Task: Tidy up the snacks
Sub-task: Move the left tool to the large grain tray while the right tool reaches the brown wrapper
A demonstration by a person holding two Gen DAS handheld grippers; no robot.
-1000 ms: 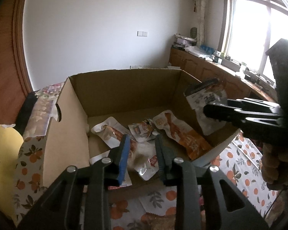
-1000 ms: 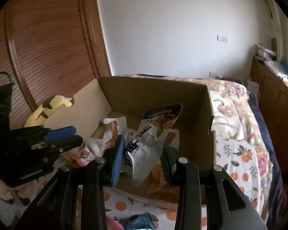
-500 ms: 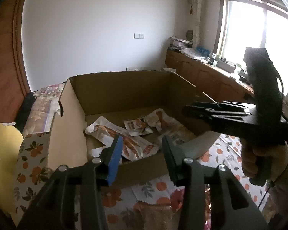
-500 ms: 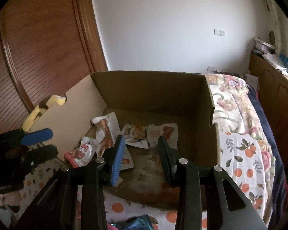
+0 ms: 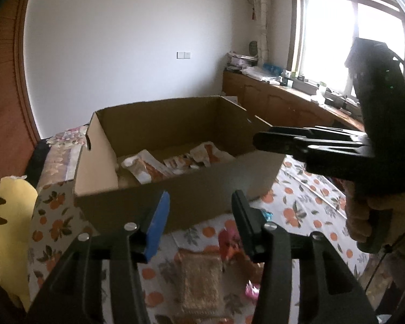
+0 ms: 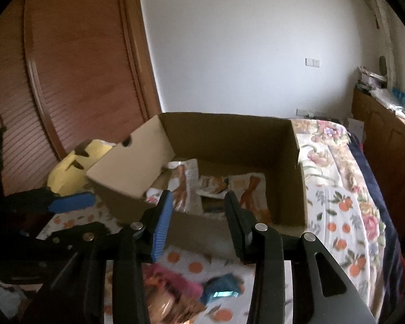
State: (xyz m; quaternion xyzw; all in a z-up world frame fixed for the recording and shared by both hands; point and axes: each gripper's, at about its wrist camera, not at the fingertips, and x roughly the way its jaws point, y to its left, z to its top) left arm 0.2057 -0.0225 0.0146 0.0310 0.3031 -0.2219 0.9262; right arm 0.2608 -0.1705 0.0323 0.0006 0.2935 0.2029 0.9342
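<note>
Several flat snack pouches [image 6: 186, 186] already lie on the floor of the cardboard box [image 5: 175, 197], so part of the sorting looks done. More wrapped snacks [image 6: 175, 289] are loose on the bed [image 6: 337, 216] just in front of the box's near wall, and these seem to be what is left to put away.

The left gripper [image 5: 199, 221] and the right gripper [image 6: 197, 221] both hover before that near wall, outside the box. Each has its fingers spread and opening wider, with nothing between them.

The box is plain brown corrugated card, open-topped, with an oval hand-hole [image 6: 127, 142] in its left side wall. The pouches inside are glossy, crinkled film, white with orange-brown print. In front of the box are a tan, coarse-textured square packet [image 5: 199, 283], a pink wrapper [image 6: 172, 280] and a shiny blue one [image 6: 221, 289], blurred. The bed cover is soft cloth printed with oranges and leaves. Left of the box sits a yellow soft toy [image 6: 67, 170].
</note>
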